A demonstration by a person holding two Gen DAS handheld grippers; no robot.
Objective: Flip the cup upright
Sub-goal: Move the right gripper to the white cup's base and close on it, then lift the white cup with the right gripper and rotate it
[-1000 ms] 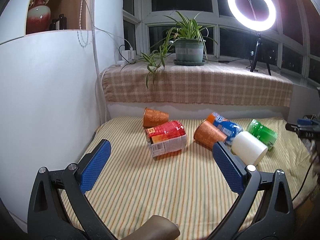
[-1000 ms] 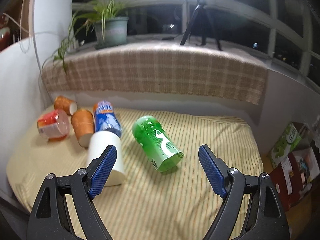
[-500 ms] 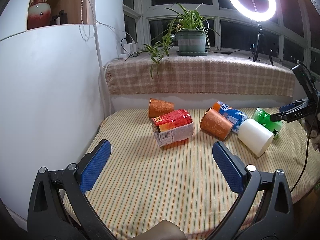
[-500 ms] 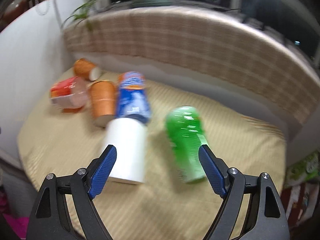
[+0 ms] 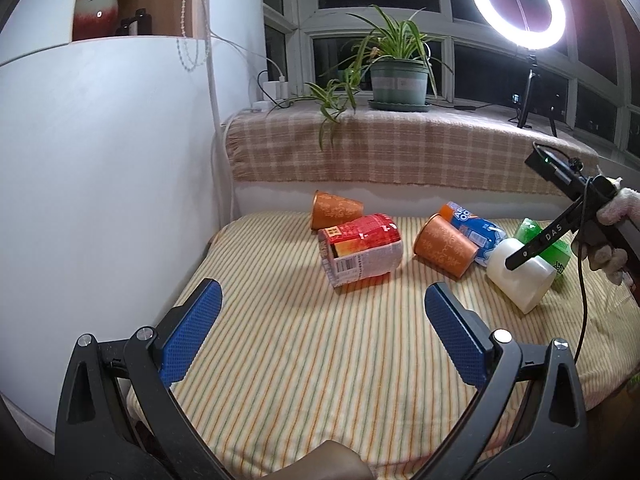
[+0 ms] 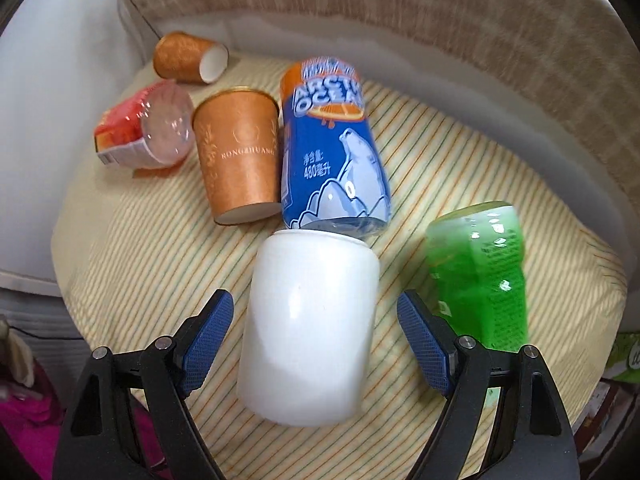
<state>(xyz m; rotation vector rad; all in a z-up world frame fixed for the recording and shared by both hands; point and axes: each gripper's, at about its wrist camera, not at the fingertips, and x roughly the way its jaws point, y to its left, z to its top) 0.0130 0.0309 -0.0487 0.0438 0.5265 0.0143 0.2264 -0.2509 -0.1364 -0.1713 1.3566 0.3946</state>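
The plain white cylindrical cup (image 6: 308, 332) is lying on its side on the striped cloth, so it's being straddled by the right gripper (image 6: 316, 344), jaws spread wide, nothing clamped. The blue-labelled plastic bottle (image 6: 332, 148) is touching it at 12 o'clock. The left gripper (image 5: 320, 332) is being held spread apart too, well back.

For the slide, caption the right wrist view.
Open right gripper straddles a white cup lying on its side beside blue and green bottles.
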